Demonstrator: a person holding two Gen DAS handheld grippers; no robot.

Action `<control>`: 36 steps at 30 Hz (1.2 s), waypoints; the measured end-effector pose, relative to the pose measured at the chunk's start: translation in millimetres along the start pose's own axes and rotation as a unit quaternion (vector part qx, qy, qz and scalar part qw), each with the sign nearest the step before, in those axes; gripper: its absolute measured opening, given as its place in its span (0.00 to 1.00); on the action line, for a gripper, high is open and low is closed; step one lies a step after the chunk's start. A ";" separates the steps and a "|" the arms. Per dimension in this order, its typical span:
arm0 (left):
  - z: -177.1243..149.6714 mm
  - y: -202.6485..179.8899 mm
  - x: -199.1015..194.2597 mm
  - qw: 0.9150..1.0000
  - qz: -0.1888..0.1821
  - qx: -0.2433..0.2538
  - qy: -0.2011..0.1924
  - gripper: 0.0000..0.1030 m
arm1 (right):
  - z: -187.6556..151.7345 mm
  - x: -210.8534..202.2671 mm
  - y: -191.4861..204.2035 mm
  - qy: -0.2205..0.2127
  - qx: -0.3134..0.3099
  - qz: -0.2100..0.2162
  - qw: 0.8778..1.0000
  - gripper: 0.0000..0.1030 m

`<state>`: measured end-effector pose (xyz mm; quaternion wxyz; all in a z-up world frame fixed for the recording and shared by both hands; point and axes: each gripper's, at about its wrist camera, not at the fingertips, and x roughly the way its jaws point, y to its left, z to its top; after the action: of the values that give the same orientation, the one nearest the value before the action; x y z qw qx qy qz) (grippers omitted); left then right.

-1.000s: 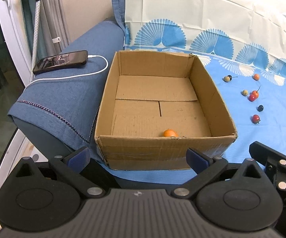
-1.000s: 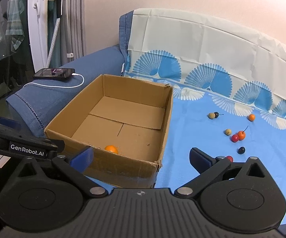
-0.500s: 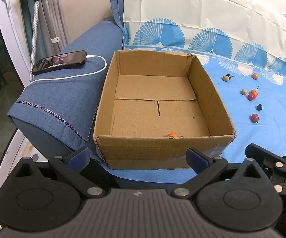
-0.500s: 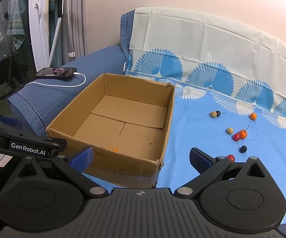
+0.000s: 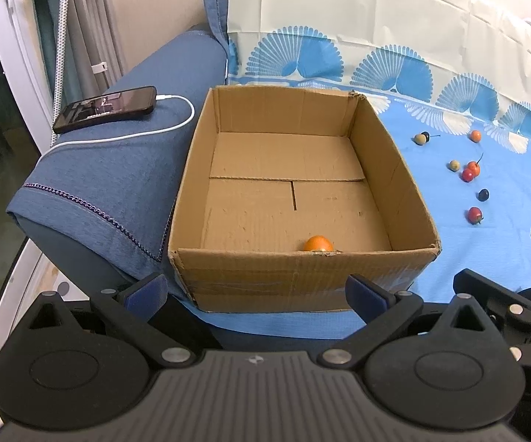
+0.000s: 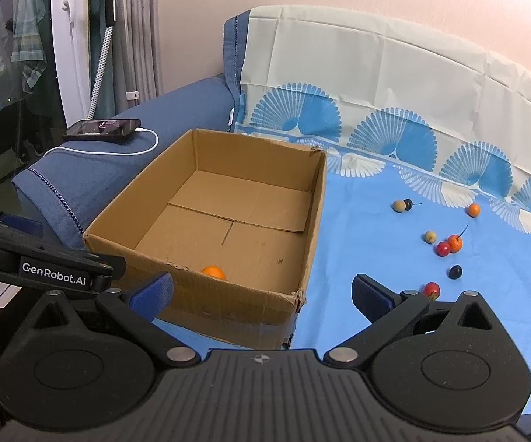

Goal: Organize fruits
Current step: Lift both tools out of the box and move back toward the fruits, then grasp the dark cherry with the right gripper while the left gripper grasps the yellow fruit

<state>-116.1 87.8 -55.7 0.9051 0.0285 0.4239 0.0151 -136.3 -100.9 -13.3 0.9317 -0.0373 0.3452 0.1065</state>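
An open cardboard box [image 5: 394, 154] [image 6: 313, 221] stands on the blue sheet. One orange fruit [image 5: 318, 244] [image 6: 213, 272] lies inside it against the near wall. Several small fruits lie on the sheet to the right: a red one [image 5: 474, 215] [image 6: 431, 289], a dark one [image 5: 483, 195] [image 6: 455, 272], a red and orange pair [image 5: 470, 171] [image 6: 449, 246], and others farther back. My left gripper [image 5: 258, 289] is open and empty just before the box. My right gripper [image 6: 263, 289] is open and empty at the box's near right corner.
A phone [image 5: 106, 108] [image 6: 103, 127] on a white charging cable [image 5: 125, 138] lies on the blue sofa arm [image 5: 118, 184] left of the box. A patterned sheet [image 6: 376, 88] covers the backrest. A white pole stands at far left.
Both views shifted slightly back and then in again; the orange fruit dipped behind the box's near wall half a second ago and shows again now. Both grippers stayed open.
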 end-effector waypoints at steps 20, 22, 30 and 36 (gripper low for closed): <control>54.3 -54.0 20.7 0.999 -0.017 0.047 -0.012 1.00 | -10.2 16.4 -104.7 -0.014 0.113 -0.105 0.988 0.99; 64.3 -71.3 26.0 0.998 -0.026 0.055 -0.013 1.00 | -18.1 20.9 -128.9 -0.008 0.133 -0.127 0.983 0.99; 108.0 -156.2 76.3 0.993 -0.070 0.091 0.021 1.00 | -44.8 41.5 -212.1 0.009 0.190 -0.189 0.963 0.99; 148.5 -229.3 139.2 0.986 -0.117 0.101 0.064 1.00 | -50.2 83.9 -272.2 0.018 0.222 -0.205 0.953 0.99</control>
<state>87.8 -139.6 -82.2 0.8644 0.0687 0.4804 -0.1317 -45.1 -358.9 -107.1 0.9119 0.0990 0.3617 -0.1667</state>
